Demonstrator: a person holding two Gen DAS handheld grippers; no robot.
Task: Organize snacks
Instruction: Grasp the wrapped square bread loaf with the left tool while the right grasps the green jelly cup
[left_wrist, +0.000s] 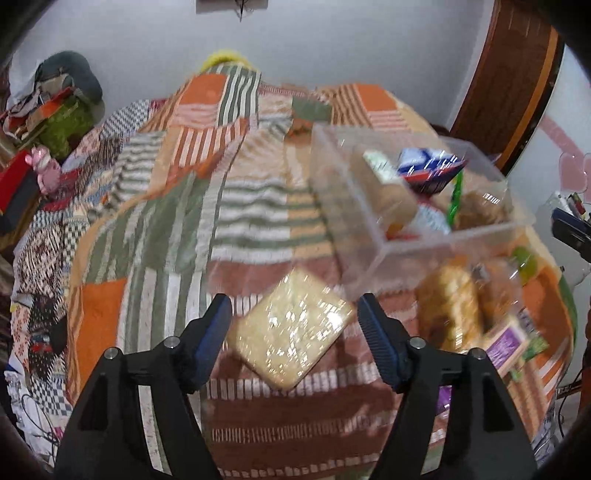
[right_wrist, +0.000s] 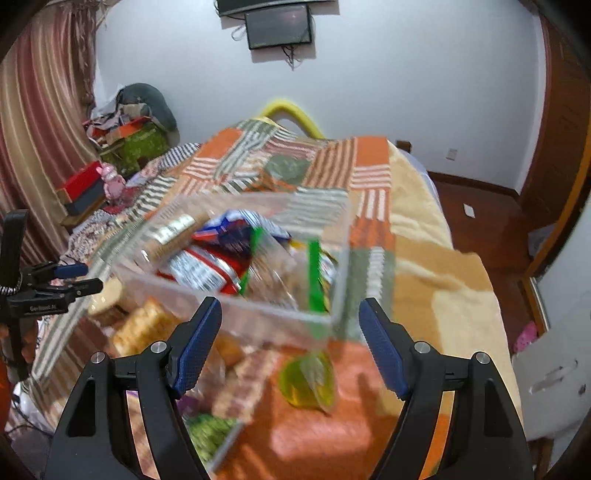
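A clear plastic bin (left_wrist: 373, 236) (right_wrist: 236, 310) sits on the bed with several snack packets inside, among them a blue and red bag (left_wrist: 428, 170) (right_wrist: 218, 258). A square pack of pale crackers in clear wrap (left_wrist: 291, 328) lies on the quilt between the fingers of my open left gripper (left_wrist: 293, 325), untouched. My right gripper (right_wrist: 290, 339) is open and empty, just before the bin's near wall. A yellow-green packet (right_wrist: 306, 380) and wrapped biscuit packs (right_wrist: 144, 328) (left_wrist: 450, 302) lie loose in front of the bin. The left gripper also shows in the right wrist view (right_wrist: 70, 277).
The bed is covered by a patchwork quilt (left_wrist: 184, 229) (right_wrist: 369, 177). A purple-labelled pack (left_wrist: 506, 347) lies at the right. Boxes and clutter (right_wrist: 125, 140) sit at the far left. A wooden floor (right_wrist: 480, 214) lies to the right of the bed.
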